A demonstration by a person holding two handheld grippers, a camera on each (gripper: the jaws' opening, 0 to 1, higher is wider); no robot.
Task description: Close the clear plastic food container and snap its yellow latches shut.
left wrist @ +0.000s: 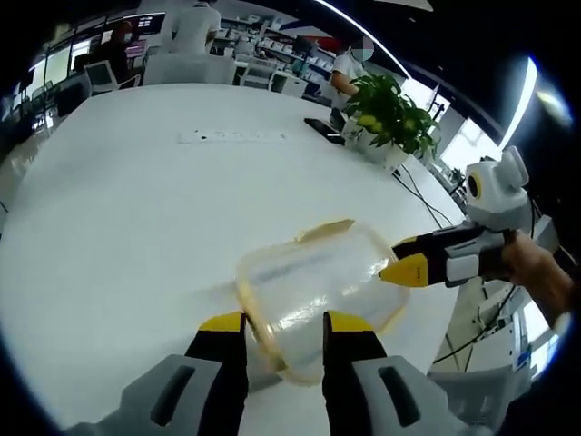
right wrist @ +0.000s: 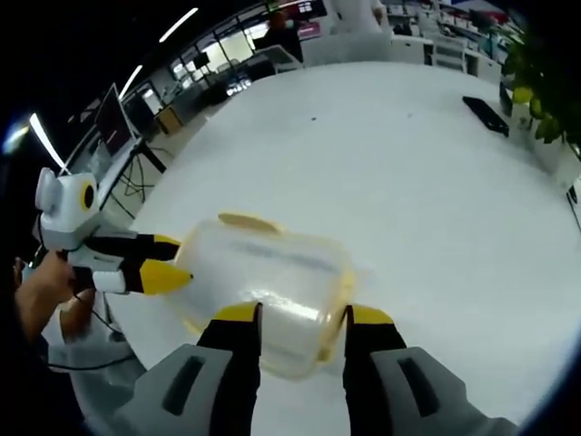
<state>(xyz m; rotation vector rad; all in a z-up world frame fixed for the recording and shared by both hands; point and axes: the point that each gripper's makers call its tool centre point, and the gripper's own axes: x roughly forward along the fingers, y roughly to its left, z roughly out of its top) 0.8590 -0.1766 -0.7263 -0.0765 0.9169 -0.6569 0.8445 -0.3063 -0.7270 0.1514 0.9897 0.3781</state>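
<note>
**Container on white table, one hand-held gripper at each end**

Container (left wrist: pixel 318 295): one, clear plastic, rounded rectangle with a yellow rim. It rests on the white table (left wrist: pixel 136 209) near the edge closest to the person. Lid appears to sit on top of it; whether it is fully seated cannot be told. One yellow latch (left wrist: pixel 324 228) is visible along the far long side in the left gripper view. The same latch (right wrist: pixel 243 221) appears in the right gripper view, sticking outward rather than folded down. Other latches are not clearly made out.

Long axis: runs roughly from one gripper to the other, so each camera looks along it from a short end.

Hand-held grippers: two. Left hand-held gripper (left wrist: pixel 284 324): jaws apart, yellow tips at the near end of the container, which shows in the gap between them; not clamped. Right hand-held gripper (right wrist: pixel 297 318): jaws apart likewise, tips at its end of the container. It enters the left gripper view from the right, tips together against the container's end. The left one seen in the right gripper view looks the same, so true jaw state is uncertain.

Other items: one potted plant (left wrist: pixel 392 118), one dark flat object (left wrist: pixel 323 131), one white strip (left wrist: pixel 233 136), all well apart from the container.
</note>
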